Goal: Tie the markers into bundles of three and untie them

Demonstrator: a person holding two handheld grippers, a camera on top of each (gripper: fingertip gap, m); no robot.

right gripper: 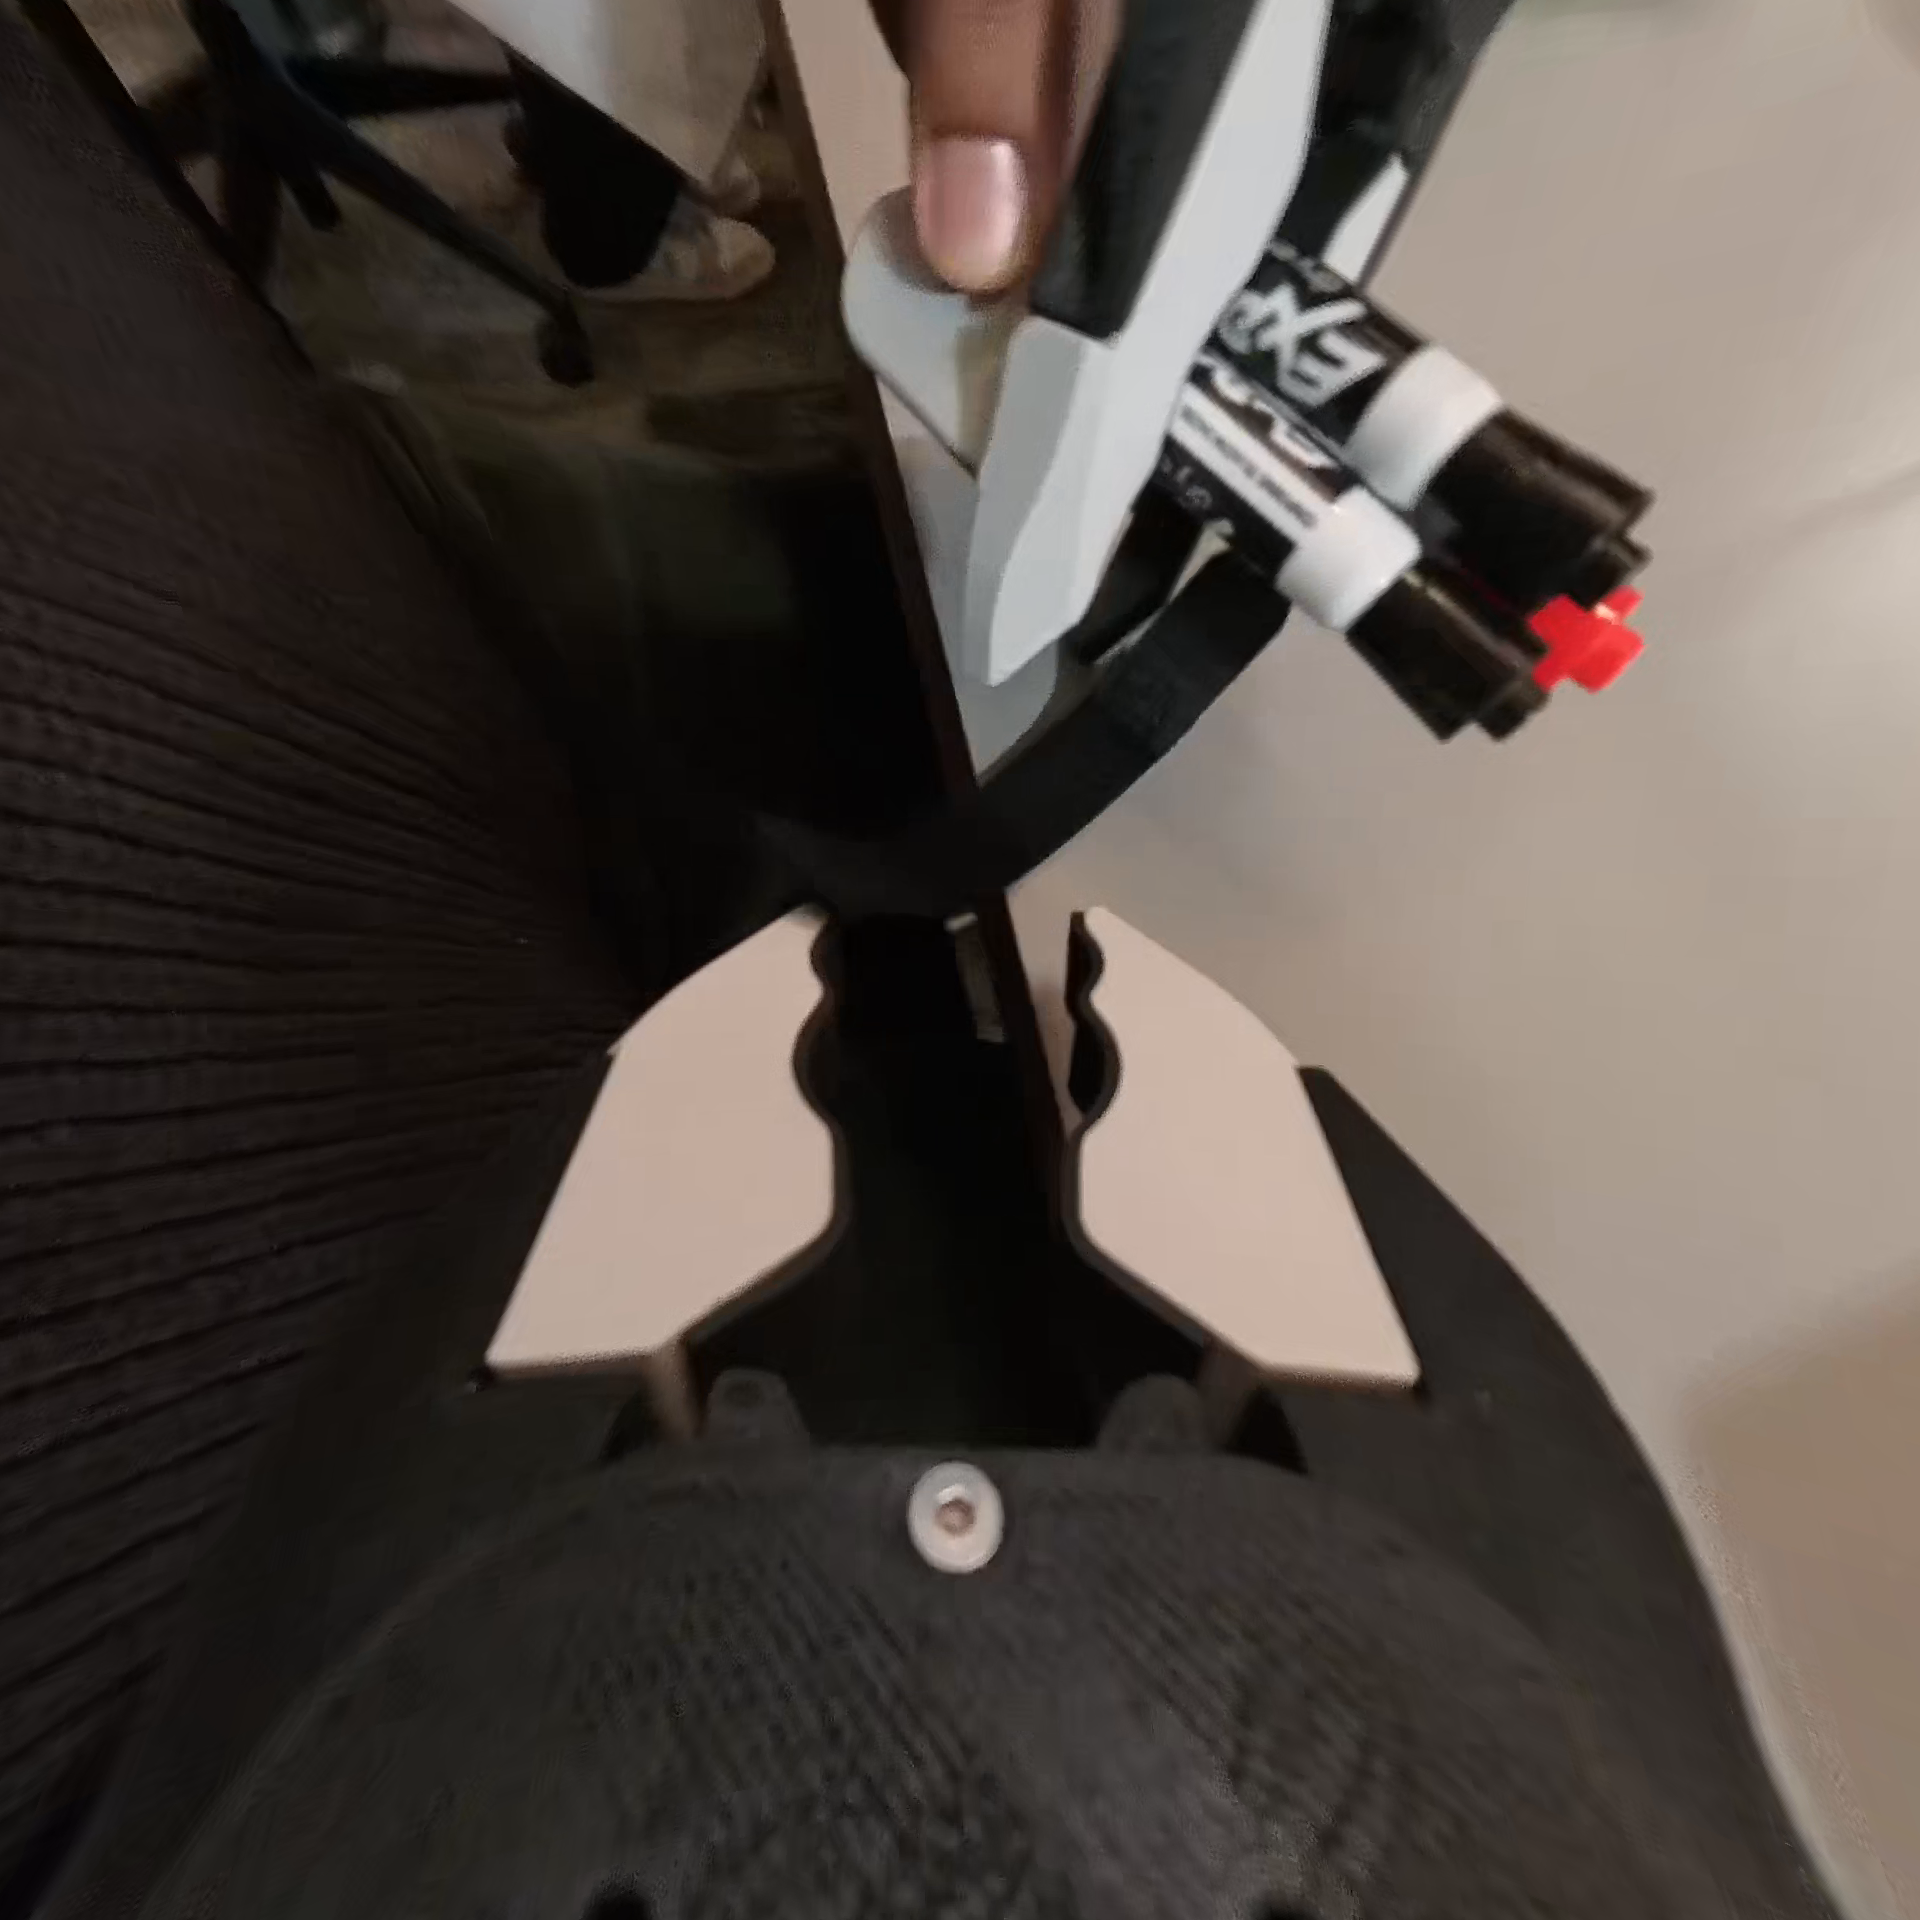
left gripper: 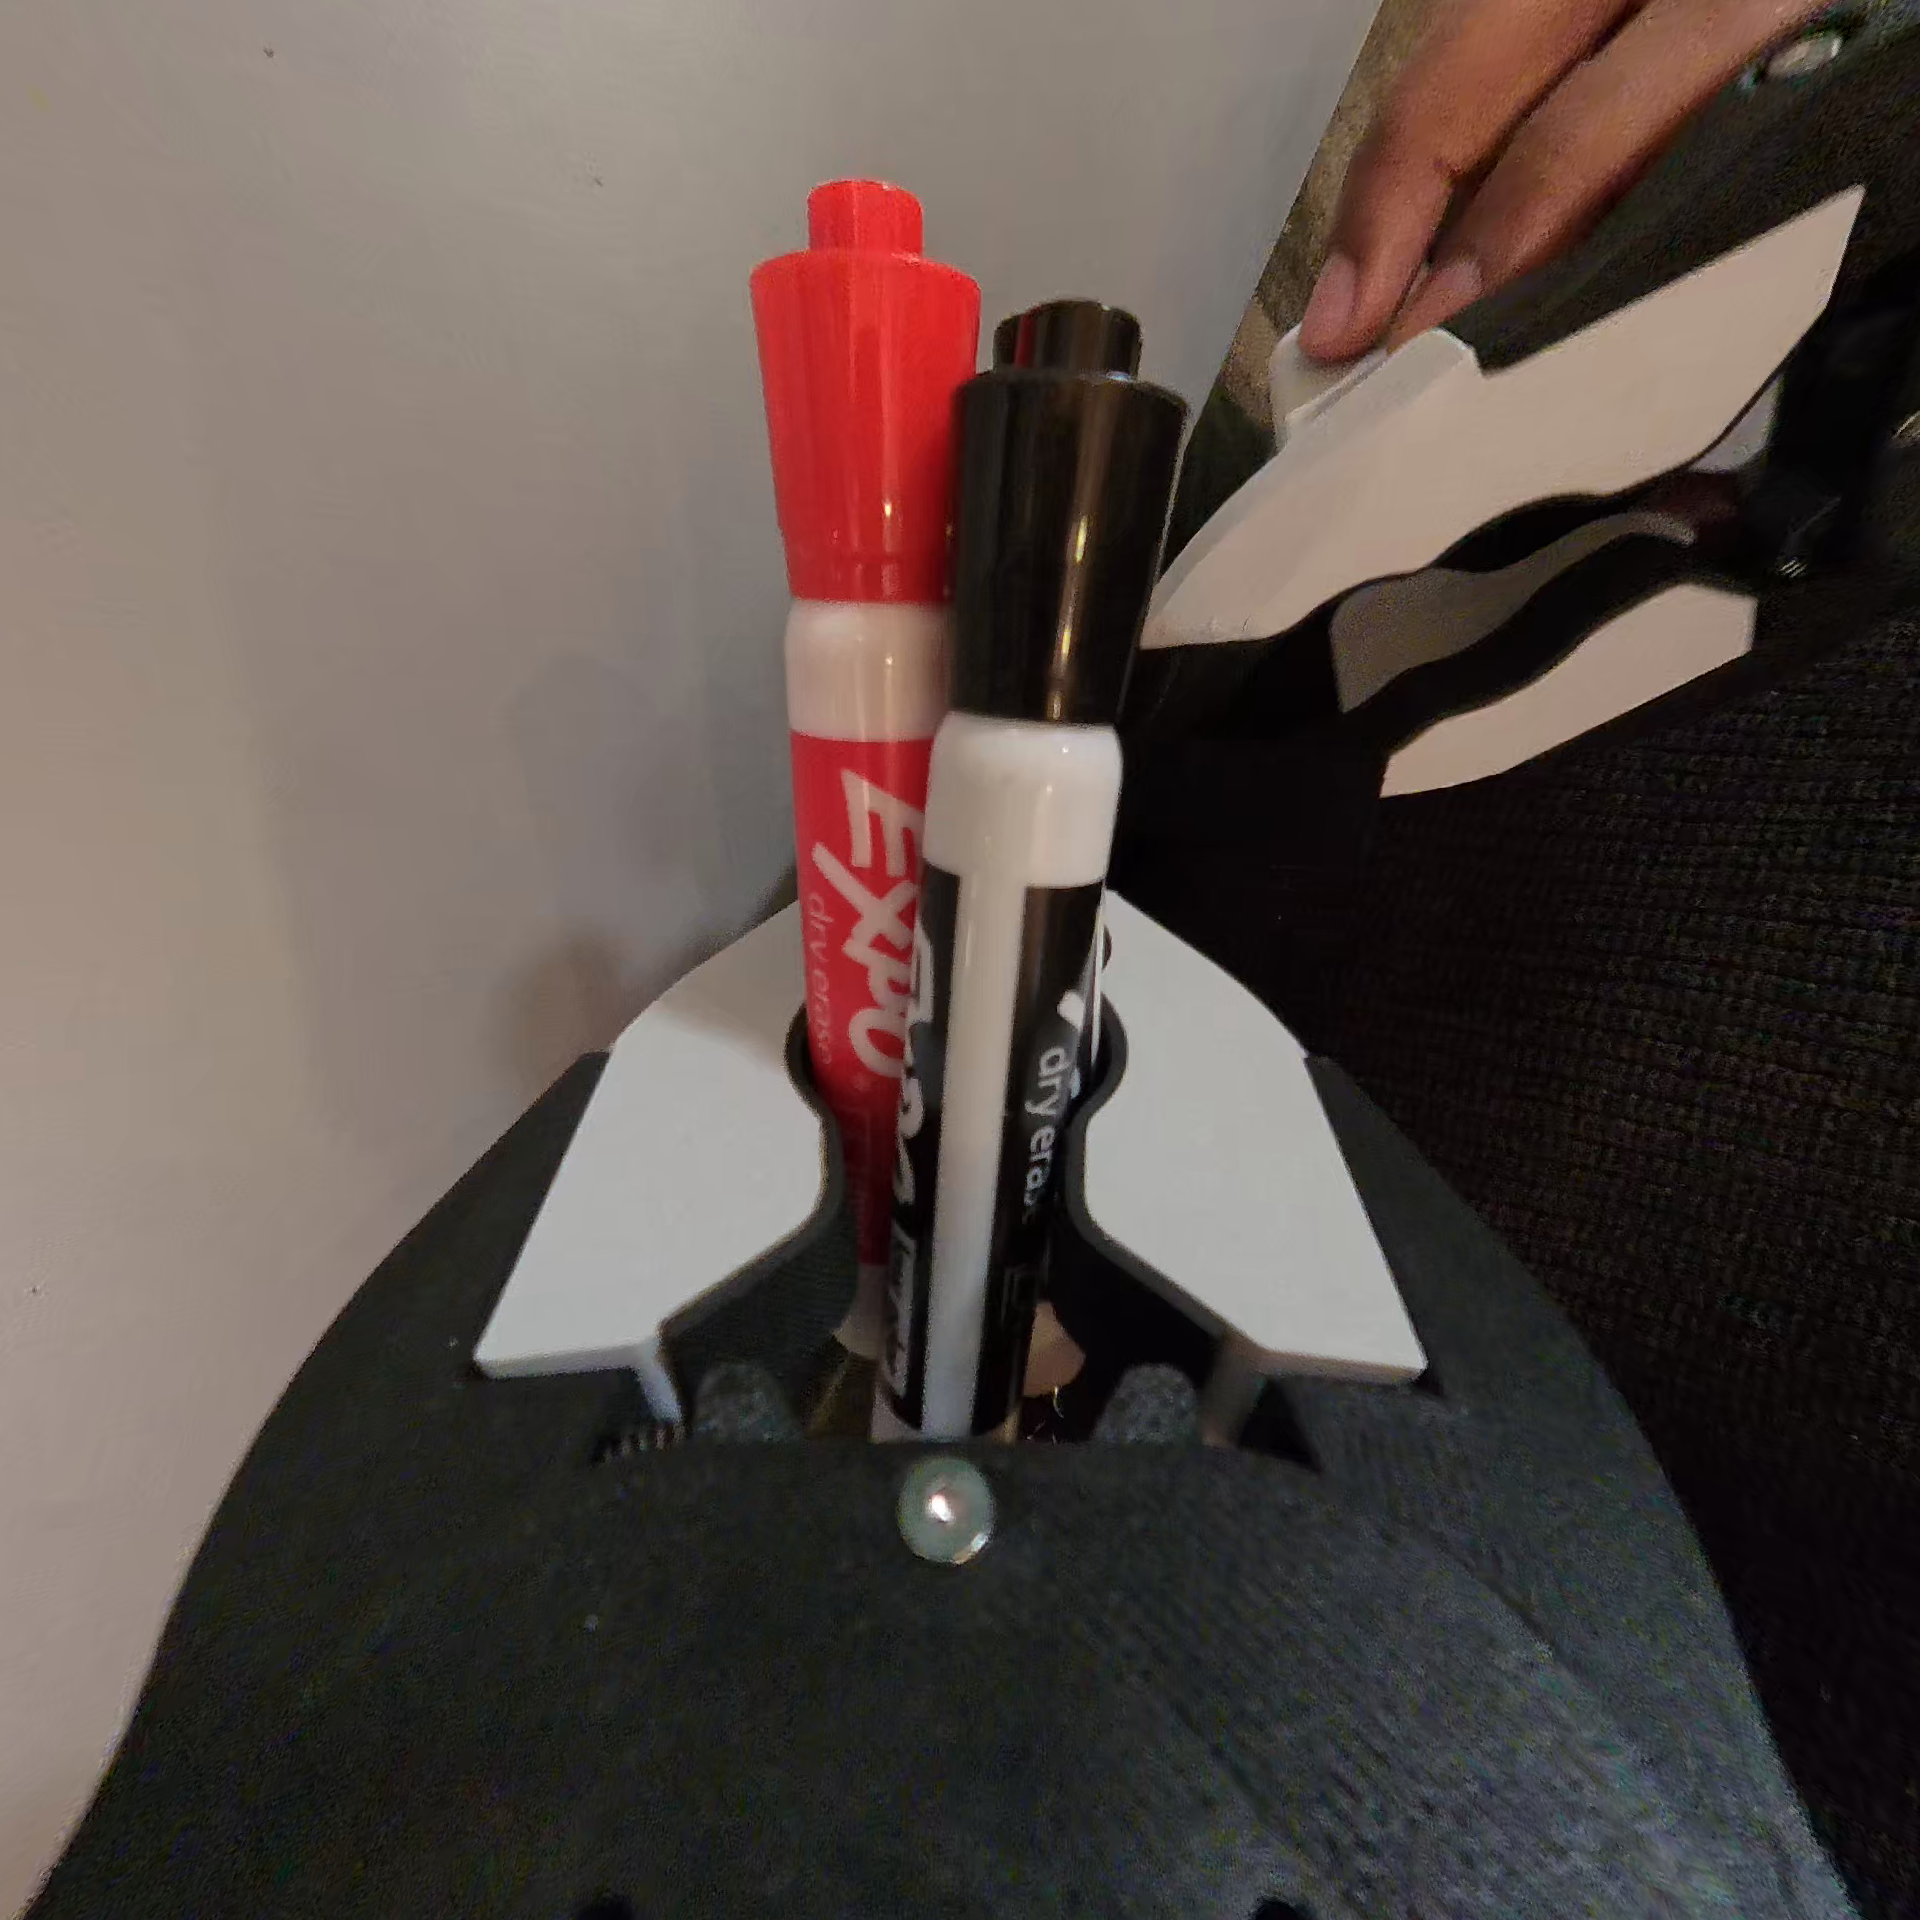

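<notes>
My left gripper [left gripper: 951,997] is shut on three upright markers: a red one [left gripper: 862,582] and two black ones [left gripper: 1039,644], one partly hidden behind. In the right wrist view the same bundle [right gripper: 1403,499] sticks out of the left gripper [right gripper: 1039,468], with the red cap end [right gripper: 1584,639] showing. A black strap [right gripper: 1091,748] curves from the bundle down to the tips of my right gripper [right gripper: 945,935]. Its jaws stand apart, and I cannot tell whether the strap touches a fingertip. The right gripper [left gripper: 1278,707] also shows open just right of the markers.
A white table surface [right gripper: 1455,1039] lies under the bundle, with its dark edge [right gripper: 935,623] running toward me. Black knit fabric [right gripper: 260,935] fills the space beside the table. A person's fingers [left gripper: 1455,156] rest on the right gripper's white lever. A plain wall [left gripper: 364,520] stands behind. My hands' fingertips stand some 6 cm from each other.
</notes>
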